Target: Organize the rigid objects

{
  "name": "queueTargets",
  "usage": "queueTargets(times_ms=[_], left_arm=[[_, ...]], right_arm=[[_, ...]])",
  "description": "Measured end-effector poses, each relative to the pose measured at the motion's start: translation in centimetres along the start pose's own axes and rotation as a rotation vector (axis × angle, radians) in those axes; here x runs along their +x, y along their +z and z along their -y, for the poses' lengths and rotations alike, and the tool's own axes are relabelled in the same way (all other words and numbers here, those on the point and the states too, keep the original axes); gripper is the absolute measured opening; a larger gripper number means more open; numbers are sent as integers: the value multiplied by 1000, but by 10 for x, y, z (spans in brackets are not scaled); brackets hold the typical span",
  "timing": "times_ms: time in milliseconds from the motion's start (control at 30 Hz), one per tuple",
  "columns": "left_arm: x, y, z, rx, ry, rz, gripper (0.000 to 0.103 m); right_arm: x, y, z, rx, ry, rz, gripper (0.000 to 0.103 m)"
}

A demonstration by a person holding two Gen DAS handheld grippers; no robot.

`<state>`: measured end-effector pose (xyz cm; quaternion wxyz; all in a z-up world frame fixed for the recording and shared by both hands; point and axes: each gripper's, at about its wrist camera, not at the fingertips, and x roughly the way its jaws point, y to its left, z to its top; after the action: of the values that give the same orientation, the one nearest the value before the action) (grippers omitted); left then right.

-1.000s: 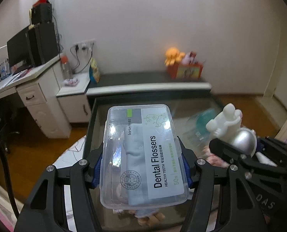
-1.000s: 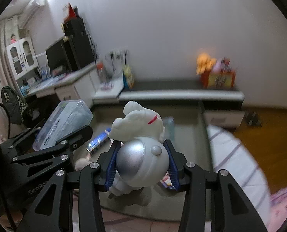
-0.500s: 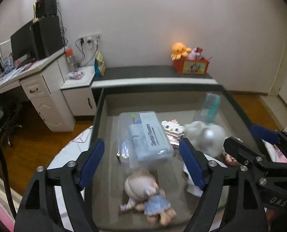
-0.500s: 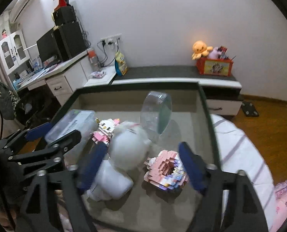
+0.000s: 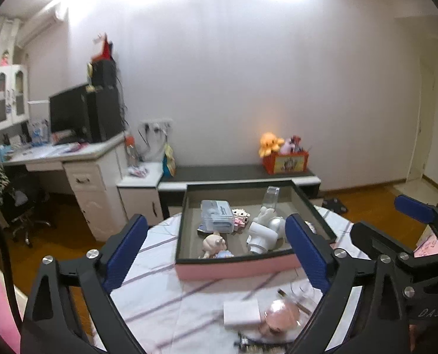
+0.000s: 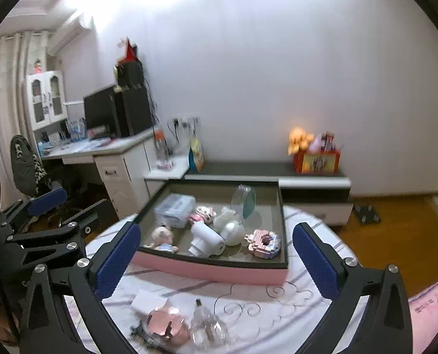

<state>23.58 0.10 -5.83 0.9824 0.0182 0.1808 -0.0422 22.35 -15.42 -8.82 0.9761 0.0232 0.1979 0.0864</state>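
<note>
A pink-sided tray sits on the round table. In it lie the clear dental flosser box, the white and silver astronaut figure, a small doll, a pink brick model and a clear round case. My left gripper is open and empty, held back above the table in front of the tray. My right gripper is open and empty beside it.
On the striped tablecloth near me lie a white card, a pink faceted bottle and a clear bottle. Behind the tray are a low bench with an orange toy box, and a white desk at left.
Both grippers opened and let go: the flosser box and the astronaut figure dropped into the tray. Both grippers then pulled back and up, away from the tray.
</note>
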Motion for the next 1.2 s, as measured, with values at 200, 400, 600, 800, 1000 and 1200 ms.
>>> queueTargets(times_ms=[200, 400, 600, 800, 1000, 1200], left_arm=[[-68, -14, 6, -1, 32, 69, 103], [-116, -26, 11, 10, 57, 137, 103], [-134, -30, 14, 17, 56, 164, 103], [-138, -33, 15, 16, 50, 164, 103], [-138, -35, 16, 14, 51, 165, 103], [-127, -37, 19, 13, 50, 144, 103]], right_arm=[[-75, -16, -18, -24, -40, 110, 103], [-122, -33, -24, -23, -60, 171, 103], [-146, -41, -29, -6, -57, 202, 103], [-157, -48, -30, -4, -60, 206, 103], [-162, -51, -29, -2, -63, 203, 103], [-156, -53, -27, 1, -67, 189, 103]])
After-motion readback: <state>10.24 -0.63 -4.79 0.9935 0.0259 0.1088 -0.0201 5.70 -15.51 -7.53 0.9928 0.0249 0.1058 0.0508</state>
